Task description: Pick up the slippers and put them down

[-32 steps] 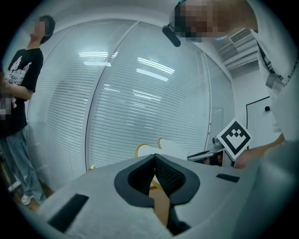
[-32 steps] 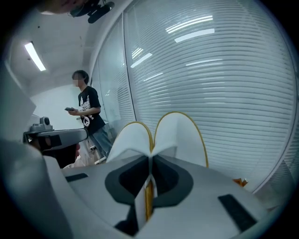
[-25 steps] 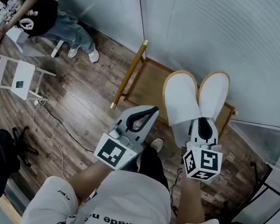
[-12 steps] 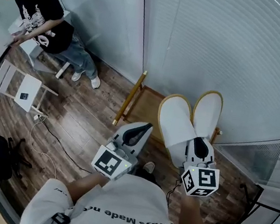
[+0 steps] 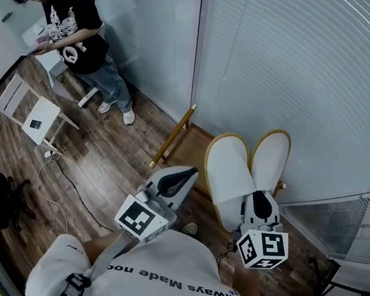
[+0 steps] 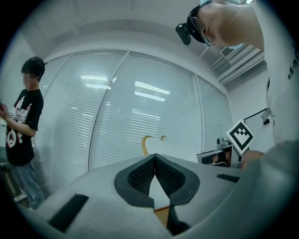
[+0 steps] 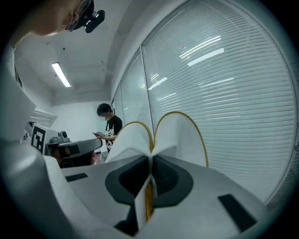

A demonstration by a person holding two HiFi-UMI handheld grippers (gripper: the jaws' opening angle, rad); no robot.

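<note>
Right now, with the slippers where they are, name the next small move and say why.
Probably lower the right gripper toward the wooden stand: its jaws are clamped on both slippers, which hang in the air above it. The left gripper is shut and empty.

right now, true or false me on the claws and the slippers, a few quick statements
1. The right claw is shut on the slippers. True.
2. The left claw holds one slipper. False: its jaws are together with nothing between them.
3. The slippers lie flat on the floor. False: they hang in the air, both pinched by the right claw.
4. A person in a black t-shirt is at the upper left of the head view. True.
5. The slippers are white with a yellowish edge. True.
</note>
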